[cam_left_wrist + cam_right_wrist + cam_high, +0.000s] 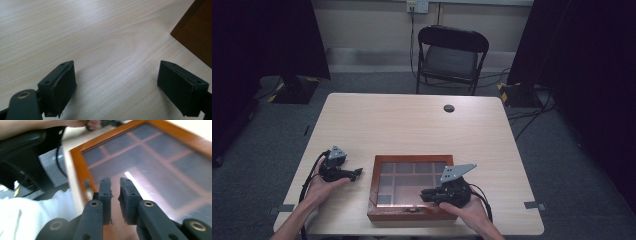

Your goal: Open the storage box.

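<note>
On the pale wooden worktop point(412, 120), a wooden box with a glass-paned lid point(411, 186) lies near the front edge. Just left of it, the left gripper point(354, 173) rests with its fingers point(61, 86) spread wide. Over the box's front right corner, the right gripper point(428, 196) holds its fingers point(106, 195) nearly together, gripping nothing.
</note>
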`<state>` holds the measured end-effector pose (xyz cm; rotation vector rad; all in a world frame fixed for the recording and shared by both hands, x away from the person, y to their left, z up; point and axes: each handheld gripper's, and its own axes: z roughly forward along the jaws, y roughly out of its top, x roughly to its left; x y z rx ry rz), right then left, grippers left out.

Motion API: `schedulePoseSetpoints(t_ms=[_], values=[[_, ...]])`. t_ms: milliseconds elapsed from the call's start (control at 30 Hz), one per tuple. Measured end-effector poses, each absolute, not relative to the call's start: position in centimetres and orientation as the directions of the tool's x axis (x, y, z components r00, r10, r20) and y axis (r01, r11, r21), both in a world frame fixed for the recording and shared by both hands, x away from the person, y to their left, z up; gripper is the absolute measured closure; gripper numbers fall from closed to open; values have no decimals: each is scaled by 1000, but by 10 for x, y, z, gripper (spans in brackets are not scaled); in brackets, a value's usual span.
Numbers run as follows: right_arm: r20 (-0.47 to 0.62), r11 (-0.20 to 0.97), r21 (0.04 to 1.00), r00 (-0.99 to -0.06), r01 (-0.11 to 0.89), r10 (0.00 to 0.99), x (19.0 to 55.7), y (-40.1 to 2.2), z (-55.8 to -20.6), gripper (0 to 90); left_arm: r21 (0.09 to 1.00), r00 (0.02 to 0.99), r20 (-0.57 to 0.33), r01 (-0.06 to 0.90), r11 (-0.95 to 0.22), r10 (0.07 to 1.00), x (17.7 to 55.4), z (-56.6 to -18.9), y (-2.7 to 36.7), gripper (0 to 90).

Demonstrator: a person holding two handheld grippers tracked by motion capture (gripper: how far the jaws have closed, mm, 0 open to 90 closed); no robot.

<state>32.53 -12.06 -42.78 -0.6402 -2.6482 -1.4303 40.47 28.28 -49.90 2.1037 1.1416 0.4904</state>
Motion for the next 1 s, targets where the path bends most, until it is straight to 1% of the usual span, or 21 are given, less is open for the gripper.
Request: schedulePoseSetpoints(t_ms=[67,100,133,233,333,467,600,767,833,933,967,1000], values=[[251,486,785,-914,385,318,324,-118,-428,819,717,544,6,583,-382,839,404,-499,283,152],[254,503,781,-924,371,287,320,-112,-430,823,716,546,5,583,-384,838,404,-499,282,156],[254,508,780,-927,366,277,319,-110,-431,826,718,549,-2,582,-381,836,404,-499,282,155],[251,523,772,-929,361,271,318,-106,-432,830,712,564,-4,582,-393,826,403,-497,279,159],[260,538,763,-932,359,253,317,-101,-437,823,721,584,11,558,-411,812,400,-493,274,163],[269,544,759,-933,359,240,317,-99,-442,805,732,586,-4,554,-397,810,399,-490,272,166],[263,552,759,-938,346,226,316,-95,-444,813,741,587,-19,551,-383,809,397,-487,272,176],[270,551,758,-937,350,223,318,-95,-444,815,738,589,-26,557,-382,808,397,-486,272,182],[270,546,759,-935,354,231,319,-95,-445,814,739,585,-16,553,-384,811,397,-485,272,192],[257,539,768,-937,346,236,321,-95,-445,815,747,583,-34,554,-367,812,396,-484,272,199],[256,541,767,-937,346,237,321,-95,-445,816,744,592,-18,546,-385,806,396,-483,274,198],[252,542,767,-938,343,237,321,-94,-445,816,745,594,-23,546,-382,804,396,-483,274,199]])
